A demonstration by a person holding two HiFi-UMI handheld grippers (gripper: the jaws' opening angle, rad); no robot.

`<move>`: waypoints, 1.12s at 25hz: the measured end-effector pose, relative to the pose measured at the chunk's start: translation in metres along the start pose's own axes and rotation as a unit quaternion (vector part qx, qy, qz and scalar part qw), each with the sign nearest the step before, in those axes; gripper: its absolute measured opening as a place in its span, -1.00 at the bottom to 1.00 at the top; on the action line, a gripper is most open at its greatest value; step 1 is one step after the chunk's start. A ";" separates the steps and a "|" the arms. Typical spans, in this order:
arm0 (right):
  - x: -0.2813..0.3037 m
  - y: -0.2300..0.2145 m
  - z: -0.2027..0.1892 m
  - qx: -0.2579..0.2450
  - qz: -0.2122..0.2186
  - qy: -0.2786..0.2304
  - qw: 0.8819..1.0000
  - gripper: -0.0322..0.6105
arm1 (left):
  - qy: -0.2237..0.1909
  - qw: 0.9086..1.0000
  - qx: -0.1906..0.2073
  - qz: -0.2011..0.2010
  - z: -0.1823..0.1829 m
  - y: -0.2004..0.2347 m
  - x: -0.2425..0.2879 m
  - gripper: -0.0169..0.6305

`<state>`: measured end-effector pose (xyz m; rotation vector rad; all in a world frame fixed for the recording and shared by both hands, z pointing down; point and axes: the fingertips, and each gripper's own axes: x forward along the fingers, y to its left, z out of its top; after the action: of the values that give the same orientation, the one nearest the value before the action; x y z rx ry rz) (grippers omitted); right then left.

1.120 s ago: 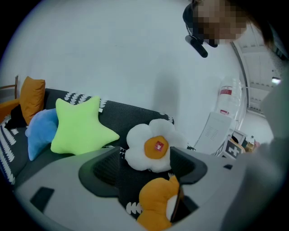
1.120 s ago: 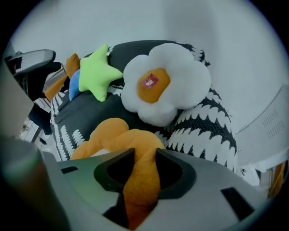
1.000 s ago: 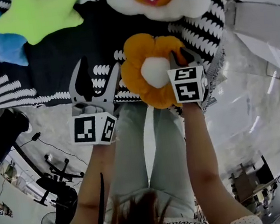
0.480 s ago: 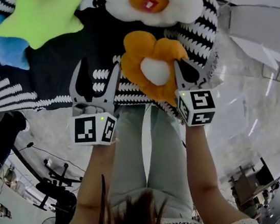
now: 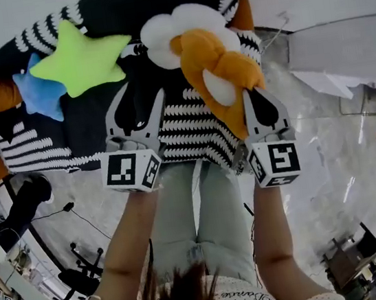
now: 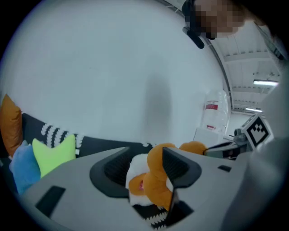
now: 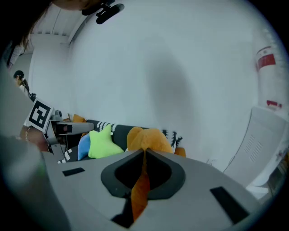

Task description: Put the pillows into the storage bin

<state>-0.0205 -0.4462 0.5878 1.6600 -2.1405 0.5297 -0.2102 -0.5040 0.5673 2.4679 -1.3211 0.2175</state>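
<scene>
Head view shows your right tongs [image 5: 252, 95] pressed together on a fold of the orange flower pillow [image 5: 214, 66], which you hold over the black-and-white striped throw [image 5: 185, 129]. Your left tongs [image 5: 142, 95] stand spread with nothing between them, though they have just been closing, and they sit near the orange flower pillow, at its left, without touching it. Farther back on the throw lie the white flower pillow [image 5: 158, 35], partly covered by the orange one, the green star pillow [image 5: 81, 57] and the blue star pillow [image 5: 40, 97], the two stars overlapping.
</scene>
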 end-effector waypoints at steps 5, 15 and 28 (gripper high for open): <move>-0.034 0.003 0.087 -0.029 -0.013 -0.053 0.998 -0.83 | -0.045 0.997 0.039 -0.041 0.091 -0.025 -0.006 -0.64; -0.099 0.018 0.218 -0.076 -0.045 -0.130 0.988 -0.83 | -0.090 0.993 0.049 -0.050 0.192 -0.032 -0.033 -0.93; -0.182 -0.008 0.259 -0.080 -0.142 -0.172 0.972 -0.83 | -0.146 0.977 0.074 -0.137 0.266 -0.090 -0.028 -0.94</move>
<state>0.0115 -0.4300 0.2734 2.0337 -2.0476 -0.0169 -0.1574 -0.5313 0.2914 2.8601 -1.0829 -0.1236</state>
